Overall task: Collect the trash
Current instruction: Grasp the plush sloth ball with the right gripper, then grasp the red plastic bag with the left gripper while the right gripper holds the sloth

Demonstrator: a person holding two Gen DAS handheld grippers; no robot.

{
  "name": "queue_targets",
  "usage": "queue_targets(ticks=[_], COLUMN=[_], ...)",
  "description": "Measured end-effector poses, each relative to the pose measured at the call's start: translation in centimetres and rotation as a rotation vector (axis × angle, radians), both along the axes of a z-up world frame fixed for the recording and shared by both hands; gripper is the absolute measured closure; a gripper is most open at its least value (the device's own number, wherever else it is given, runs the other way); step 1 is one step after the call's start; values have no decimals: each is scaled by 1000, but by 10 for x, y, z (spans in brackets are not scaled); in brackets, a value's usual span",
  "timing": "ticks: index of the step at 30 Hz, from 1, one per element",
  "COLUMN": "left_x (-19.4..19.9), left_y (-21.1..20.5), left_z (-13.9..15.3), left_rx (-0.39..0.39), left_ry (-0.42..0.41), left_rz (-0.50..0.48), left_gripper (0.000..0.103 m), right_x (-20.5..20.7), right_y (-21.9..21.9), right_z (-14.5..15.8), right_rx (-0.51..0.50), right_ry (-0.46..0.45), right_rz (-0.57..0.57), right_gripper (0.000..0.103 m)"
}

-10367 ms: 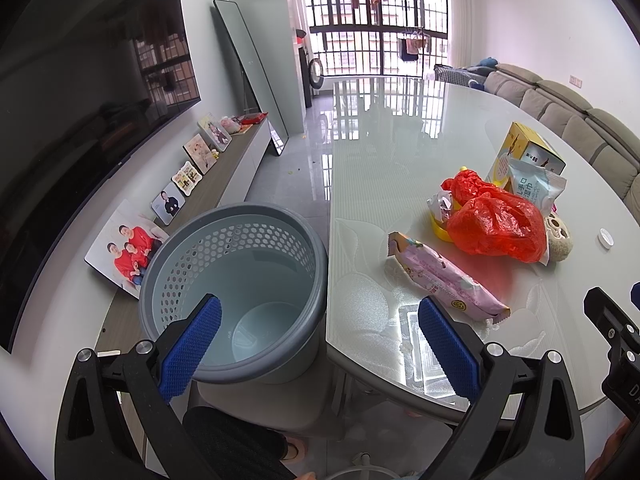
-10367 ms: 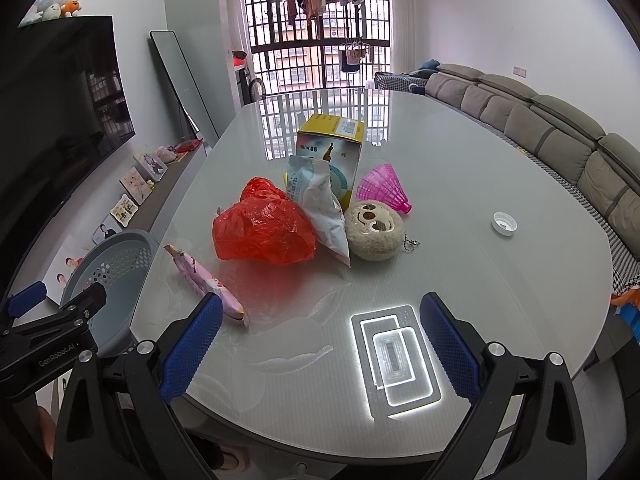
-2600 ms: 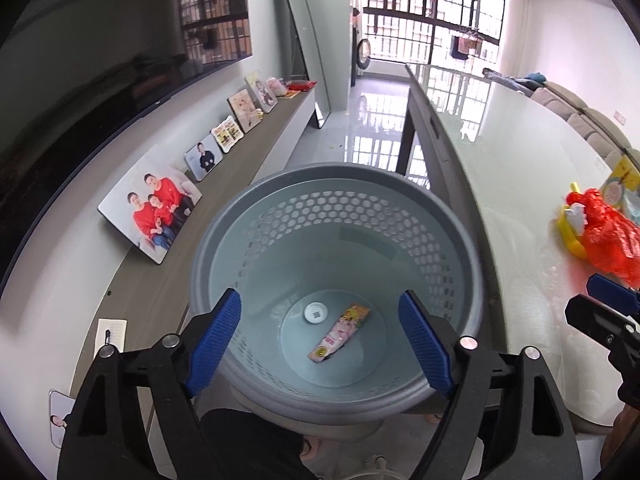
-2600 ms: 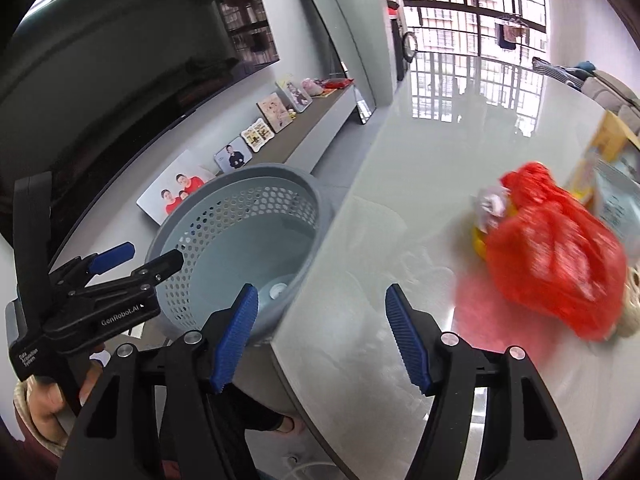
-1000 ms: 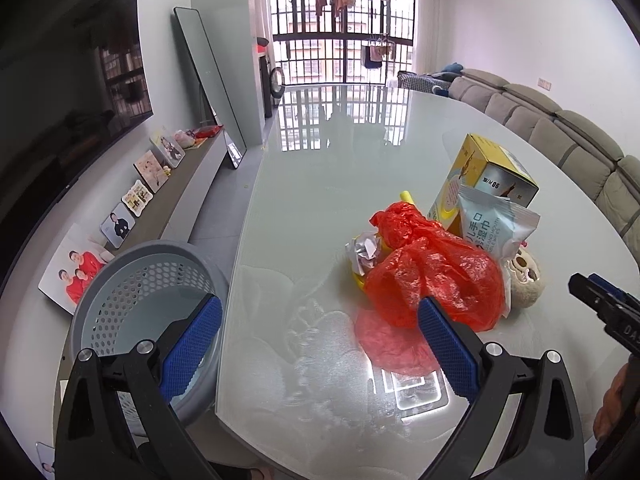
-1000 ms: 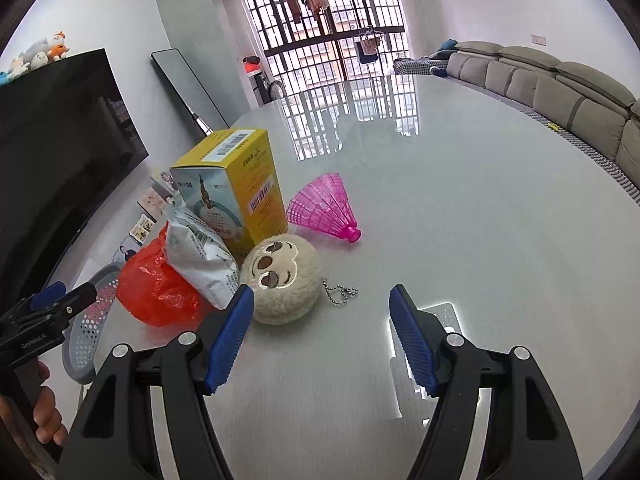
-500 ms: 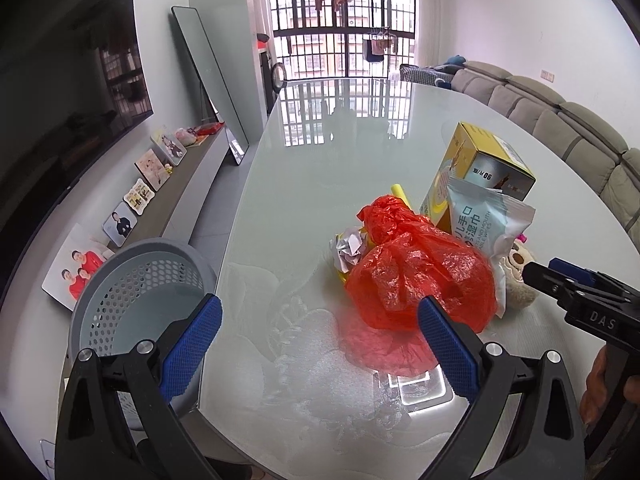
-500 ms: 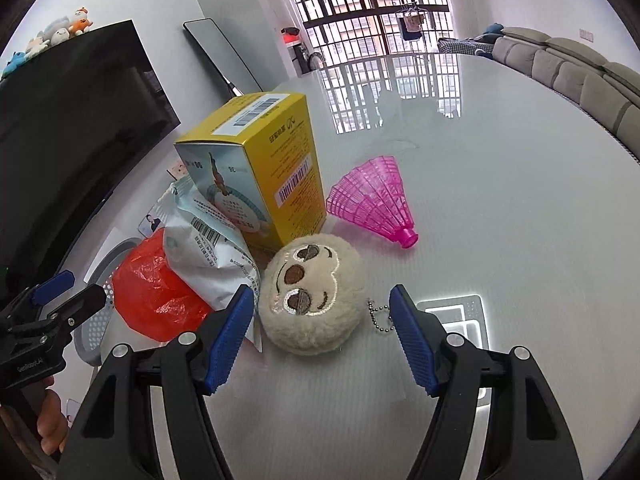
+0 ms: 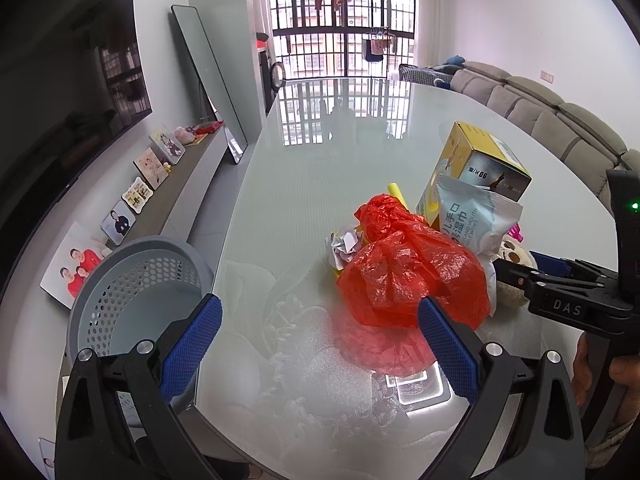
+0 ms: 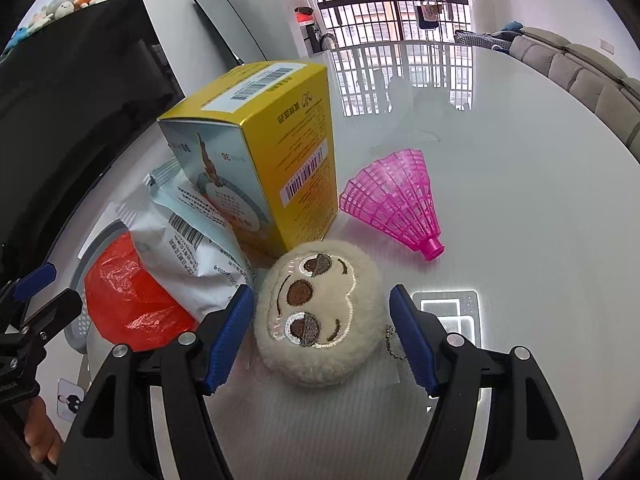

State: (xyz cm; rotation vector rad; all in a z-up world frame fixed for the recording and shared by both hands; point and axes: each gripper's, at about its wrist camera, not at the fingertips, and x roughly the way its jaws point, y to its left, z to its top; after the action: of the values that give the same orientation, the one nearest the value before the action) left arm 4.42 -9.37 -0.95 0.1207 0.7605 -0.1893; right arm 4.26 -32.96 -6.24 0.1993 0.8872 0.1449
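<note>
Two grippers: both spread, nothing grasped.
Right gripper [image 10: 322, 334]: fingers astride plush toy [image 10: 318, 314], pads clear.
Left gripper [image 9: 318, 346]: above table [image 9: 320, 168].
Red bag [image 9: 412, 276]: on table, beside bin [image 9: 136, 280].

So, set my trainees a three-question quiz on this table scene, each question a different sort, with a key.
1. True or false: the right gripper is shut on the plush toy.
2. What leans against the yellow box? A) wipes pack B) shuttlecock C) basket
3. Fill in: the red bag lies on the ____, between the fingers of the left gripper in its view.

Key: 1 false, the pads flank the toy without pressing it. 2 A. 3 table.
</note>
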Motion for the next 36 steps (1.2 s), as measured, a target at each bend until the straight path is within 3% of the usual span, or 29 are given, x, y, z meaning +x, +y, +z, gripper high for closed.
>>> queue_targets(ticks=[8,10,17,26,36], left_x=[1,0,-4,-6,-3], left_y=[0,0,-2,-9,-44], left_z=[-3,-4,-1,-2,1], left_rx=[-6,-8,-15,-40,-63], left_ry=[13,17,12,30,41], left_rz=[-2,-4,-14,-48,-140], left_gripper=[7,7,7,7,7], right_x=[5,5,-3,-48,-78], right_y=[6,8,4,-27,-43], right_z=[-3,-4,-2,1,-7], right_rx=[-35,-43,-45,-21,11], right_ry=[9,5,-14,-42,-57], right_rz=[0,5,-26,-161,-196], right_gripper=[36,43,46,46,46])
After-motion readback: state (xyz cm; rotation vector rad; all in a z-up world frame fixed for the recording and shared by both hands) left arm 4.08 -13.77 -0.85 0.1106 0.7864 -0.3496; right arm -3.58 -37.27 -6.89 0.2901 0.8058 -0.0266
